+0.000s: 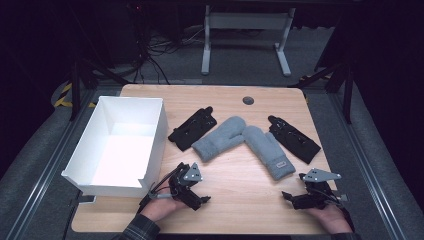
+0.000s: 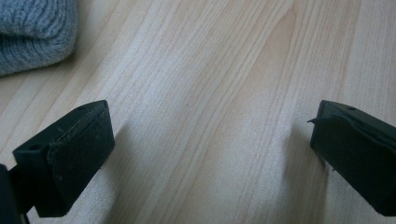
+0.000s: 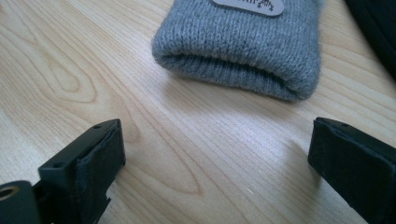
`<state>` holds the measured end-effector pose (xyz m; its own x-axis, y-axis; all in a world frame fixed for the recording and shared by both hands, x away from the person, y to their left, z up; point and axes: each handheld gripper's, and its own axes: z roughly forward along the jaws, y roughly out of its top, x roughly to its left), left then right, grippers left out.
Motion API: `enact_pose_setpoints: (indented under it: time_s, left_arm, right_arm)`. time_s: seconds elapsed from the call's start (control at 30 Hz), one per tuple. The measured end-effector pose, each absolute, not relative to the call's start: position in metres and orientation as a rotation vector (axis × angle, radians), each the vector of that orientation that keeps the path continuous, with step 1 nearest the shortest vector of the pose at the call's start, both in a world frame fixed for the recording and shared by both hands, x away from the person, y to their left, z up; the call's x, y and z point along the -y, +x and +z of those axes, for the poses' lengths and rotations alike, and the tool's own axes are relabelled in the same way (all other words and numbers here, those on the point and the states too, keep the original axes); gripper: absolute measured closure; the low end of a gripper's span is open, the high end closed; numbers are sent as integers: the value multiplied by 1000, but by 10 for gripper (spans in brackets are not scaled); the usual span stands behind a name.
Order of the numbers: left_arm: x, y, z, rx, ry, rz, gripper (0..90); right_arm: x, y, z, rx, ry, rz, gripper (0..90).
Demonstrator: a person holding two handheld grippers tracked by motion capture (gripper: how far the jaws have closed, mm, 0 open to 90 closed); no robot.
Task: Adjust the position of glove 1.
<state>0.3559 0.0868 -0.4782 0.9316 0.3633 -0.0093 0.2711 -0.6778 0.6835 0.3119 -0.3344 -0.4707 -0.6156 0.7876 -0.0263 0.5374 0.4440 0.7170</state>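
Note:
Two grey knitted mittens lie in the middle of the wooden table (image 1: 235, 200), tips touching: the left mitten (image 1: 219, 138) and the right mitten (image 1: 267, 149) with a label on its cuff. A black glove (image 1: 193, 128) lies to their left, another black glove (image 1: 293, 138) to their right. My left gripper (image 1: 192, 192) rests near the front edge, open, nothing between its jaws; the left mitten's cuff (image 2: 35, 32) shows at the upper left of its view. My right gripper (image 1: 300, 197) is open too, with the right mitten's cuff (image 3: 243, 46) just ahead of its jaws.
A white open box (image 1: 117, 145) stands at the table's left side, its front corner close to my left gripper. A round grommet (image 1: 248, 100) sits near the far edge. Bare wood lies between the two grippers.

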Motion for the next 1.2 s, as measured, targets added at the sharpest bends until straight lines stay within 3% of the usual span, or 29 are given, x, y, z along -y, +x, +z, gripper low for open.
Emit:
enact_pose_setpoints:
  time_s: [0.07,0.13,0.27,0.33,0.37,0.4,0.57,1.2]
  left_arm:
    - [-87,356,-478,-446,2353,163,0]
    - [-87,356,-478,-447,2352,162,0]
    - [-87,356,-478,-447,2353,162,0]
    - [-87,356,-478,-448,2352,165,0]
    - [-87,356,-478,-453,2353,165,1]
    - [-87,355,-478,-459,2353,165,1]
    - [-88,355,-478,-462,2349,169,1]
    - [-88,355,-478,-463,2349,162,1]
  right_arm:
    - [334,312,-471,-2343,1125,976,49]
    - [337,311,-466,-2366,1114,981,202]
    - [338,312,-457,-2358,1110,1003,294]
    - [338,314,-449,-2341,1088,1020,405]
    - [339,319,-441,-2321,1077,1061,510]
    - [339,319,-441,-2321,1077,1061,510]
    - [334,340,-429,-2332,1057,1096,874]
    - [328,381,-436,-2366,1082,1053,900]
